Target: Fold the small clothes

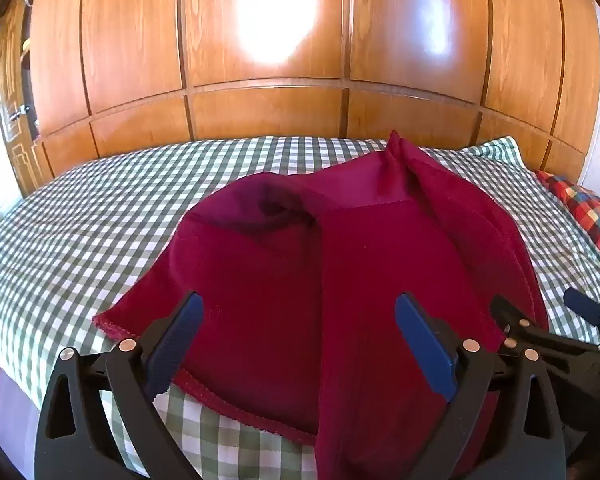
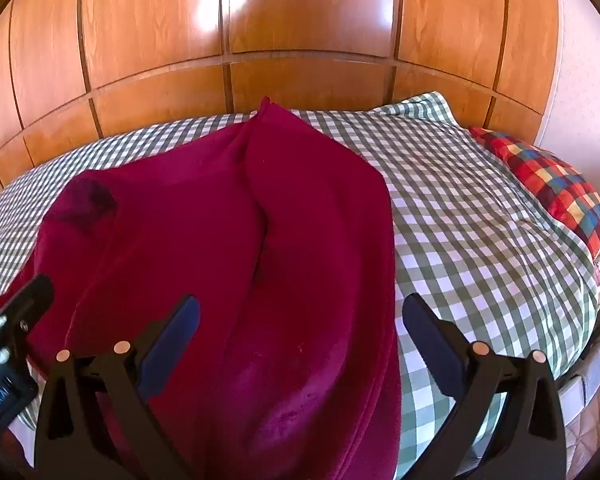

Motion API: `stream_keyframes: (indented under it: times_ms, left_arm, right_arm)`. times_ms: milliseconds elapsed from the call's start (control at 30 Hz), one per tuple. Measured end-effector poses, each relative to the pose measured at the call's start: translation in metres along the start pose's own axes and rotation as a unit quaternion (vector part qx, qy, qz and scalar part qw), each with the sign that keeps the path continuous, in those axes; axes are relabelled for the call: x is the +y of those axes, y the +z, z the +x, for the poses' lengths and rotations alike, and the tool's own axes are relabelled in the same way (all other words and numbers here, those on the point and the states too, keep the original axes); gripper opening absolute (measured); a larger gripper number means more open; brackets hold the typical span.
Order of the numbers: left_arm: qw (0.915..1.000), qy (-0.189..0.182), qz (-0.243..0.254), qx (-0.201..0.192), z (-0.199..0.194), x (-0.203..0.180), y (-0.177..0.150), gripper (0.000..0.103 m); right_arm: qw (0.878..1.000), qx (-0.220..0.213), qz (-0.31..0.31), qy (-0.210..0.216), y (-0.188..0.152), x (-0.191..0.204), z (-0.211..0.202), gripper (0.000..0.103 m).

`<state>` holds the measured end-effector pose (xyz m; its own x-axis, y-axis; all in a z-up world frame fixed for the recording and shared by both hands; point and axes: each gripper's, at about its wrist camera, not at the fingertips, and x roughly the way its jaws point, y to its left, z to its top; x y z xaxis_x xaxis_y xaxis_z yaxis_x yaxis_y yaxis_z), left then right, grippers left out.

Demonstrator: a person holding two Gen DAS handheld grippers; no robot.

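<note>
Lying loosely on the bed with the green-and-white checked cover [image 1: 80, 216], the dark red fleece garment [image 1: 300, 264] is not flat yet: it has a raised ridge down its middle and a bunched hollow on its far left part. The left gripper [image 1: 298, 332] hovers over the near hem with its blue-padded jaws spread wide, holding nothing. The right gripper [image 2: 300, 336] is just beside it, also spread wide and empty, over the right border of the garment. Behind the bed stands a glossy wooden panelled wardrobe [image 1: 260, 112], and a red-and-blue checked pillow [image 2: 556, 188] lies at the far right.

I judge the step in hand is taking hold of the near edge. To do it well, each gripper should come down on one corner of the hem, catch all layers together, and close firmly. Then both should pull apart gently, so the ridge disappears before any fold is made.
</note>
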<state>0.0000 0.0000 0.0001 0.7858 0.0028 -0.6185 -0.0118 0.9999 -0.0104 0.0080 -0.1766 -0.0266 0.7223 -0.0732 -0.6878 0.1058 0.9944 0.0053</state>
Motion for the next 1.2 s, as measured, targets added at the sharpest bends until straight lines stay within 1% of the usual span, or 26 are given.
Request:
stream_keyframes:
  times_ms: [33,167,233,267,367,567,1200]
  left_arm:
    - [1.0,0.003,0.006,-0.003,0.0,-0.001,0.0,0.096]
    - [1.0,-0.007,0.001,0.0,-0.003,0.002,0.002,0.096]
    - [0.9999,-0.012,0.007,-0.002,-0.006,0.004,-0.003,0.096]
    - [0.9999,-0.008,0.014,0.004,-0.004,-0.003,-0.001,0.096]
    - [0.9997,-0.011,0.022,0.003,-0.007,-0.009,-0.001,0.096]
    - [0.9994,-0.022,0.026,0.005,-0.006,-0.009,-0.002,0.096]
    - [0.9995,-0.018,0.025,0.009,-0.004,-0.01,-0.004,0.096]
  right_arm:
    - [1.0,0.002,-0.002,0.0,-0.001,0.001,0.001,0.101]
    - [1.0,0.001,0.005,0.001,0.0,-0.003,-0.003,0.101]
    - [1.0,0.005,0.013,0.001,0.003,-0.008,-0.003,0.101]
    - [1.0,0.006,0.014,0.001,0.004,-0.009,-0.003,0.101]
    - [1.0,0.001,0.014,-0.002,0.0,-0.01,-0.002,0.101]
    - [1.0,0.004,0.015,-0.005,0.002,-0.01,-0.002,0.101]
    - [1.0,0.005,0.015,-0.007,0.004,-0.011,-0.003,0.101]
